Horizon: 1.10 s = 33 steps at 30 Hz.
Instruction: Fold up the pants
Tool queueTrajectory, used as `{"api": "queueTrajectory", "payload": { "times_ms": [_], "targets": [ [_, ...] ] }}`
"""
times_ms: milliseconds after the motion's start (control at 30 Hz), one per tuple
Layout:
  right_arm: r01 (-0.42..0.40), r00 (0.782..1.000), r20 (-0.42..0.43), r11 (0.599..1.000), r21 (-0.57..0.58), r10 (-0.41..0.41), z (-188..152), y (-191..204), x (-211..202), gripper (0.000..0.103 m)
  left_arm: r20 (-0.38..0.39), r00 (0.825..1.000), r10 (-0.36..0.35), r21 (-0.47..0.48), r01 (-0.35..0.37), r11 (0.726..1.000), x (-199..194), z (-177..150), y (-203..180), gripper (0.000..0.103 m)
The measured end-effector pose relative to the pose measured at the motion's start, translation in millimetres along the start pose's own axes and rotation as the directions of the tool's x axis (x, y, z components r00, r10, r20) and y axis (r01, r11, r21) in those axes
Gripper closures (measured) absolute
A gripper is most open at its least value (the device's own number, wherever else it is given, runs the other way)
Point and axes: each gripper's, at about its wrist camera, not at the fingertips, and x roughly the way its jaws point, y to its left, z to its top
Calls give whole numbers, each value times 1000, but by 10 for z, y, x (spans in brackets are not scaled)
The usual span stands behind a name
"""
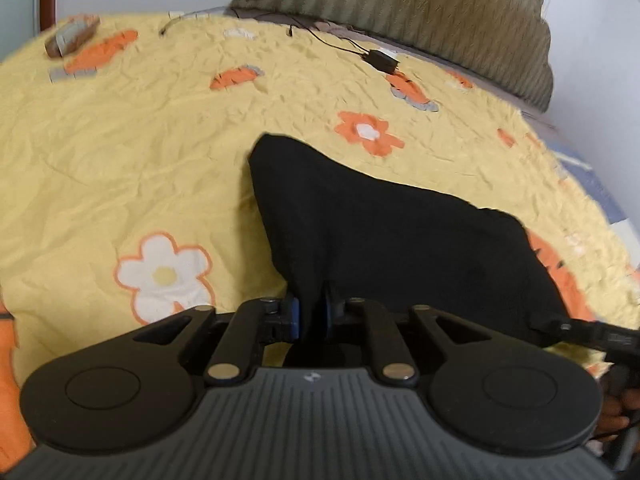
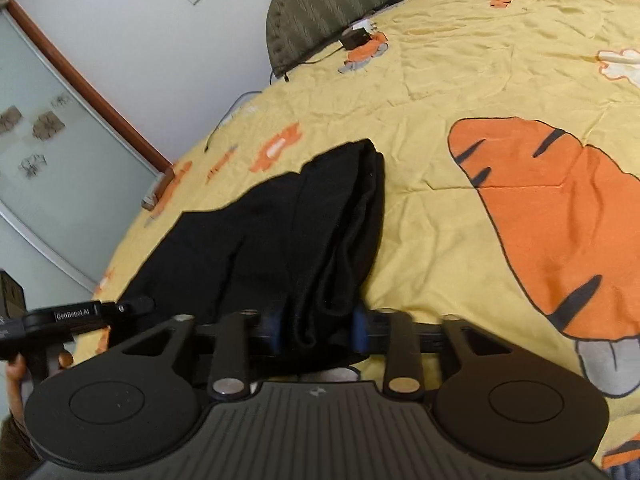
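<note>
Left hand-held gripper [image 1: 311,316] clamps black pants [image 1: 384,236] over yellow bedspread [image 1: 140,140].

I see the pants [image 1: 384,240] as matt black cloth, soft and finely knit, bunched between my grippers' blue pads [image 2: 360,330]. My left gripper [image 1: 311,318] looks like matt black plastic with dull metal pins and a ribbed grey body. The sheet [image 1: 120,140] is crinkled yellow cotton-like cloth. The headboard [image 1: 420,8] looks like ribbed olive fabric. I see a glossy wood frame [image 2: 100,100].
</note>
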Motion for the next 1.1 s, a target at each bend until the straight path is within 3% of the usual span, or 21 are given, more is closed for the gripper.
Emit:
{"api": "queueTrajectory", "payload": {
  "times_ms": [33,100,167,233,267,300,333,400,467,533,667,733,833,900,1100],
  "targets": [
    [-3,1000,-8,1000,-7,3,-5,-2,-26,58,8,1000,26,21,-26,999,-16,7,-24,77],
    [33,999,10,998,-44,-33,8,37,-177,57,52,993,104,51,-107,993,-95,22,-41,54],
    [159,984,104,981,-113,-147,58,151,-385,55,126,977,170,80,-181,980,-217,38,-52,42],
    [253,956,204,942,-219,-210,150,354,-465,55,155,976,153,81,-166,983,-284,120,-80,39],
    [245,957,219,931,-269,-188,205,465,-437,55,154,981,120,83,-134,988,-283,165,-107,33],
    [205,966,214,934,-293,-145,266,557,-368,55,144,986,81,96,-95,991,-258,208,-152,23],
    [146,977,193,942,-303,-89,328,626,-269,55,141,989,50,107,-66,992,-217,237,-199,19],
    [16,992,121,961,-276,18,468,653,33,57,126,990,57,127,-73,989,-80,255,-321,18],
    [24,999,40,969,-246,-14,557,618,396,57,88,994,70,164,-84,983,122,219,-408,18],
    [112,993,-5,943,-313,-119,536,595,682,58,53,988,145,167,-152,974,326,178,-441,19],
    [212,977,88,884,-417,-193,413,849,487,57,47,985,168,156,-174,972,386,100,-412,19],
    [248,968,159,830,-500,-193,231,1039,306,56,60,985,160,161,-168,973,352,91,-408,16],
    [271,962,131,789,-551,-239,19,1130,381,56,51,982,180,176,-186,967,396,76,-450,15],
    [314,946,123,749,-583,-300,-106,1084,546,55,35,982,186,172,-189,967,438,59,-465,15],
    [386,921,250,782,-489,-298,-141,1299,278,51,56,977,206,164,-213,963,328,20,-505,12]
  ]
}}
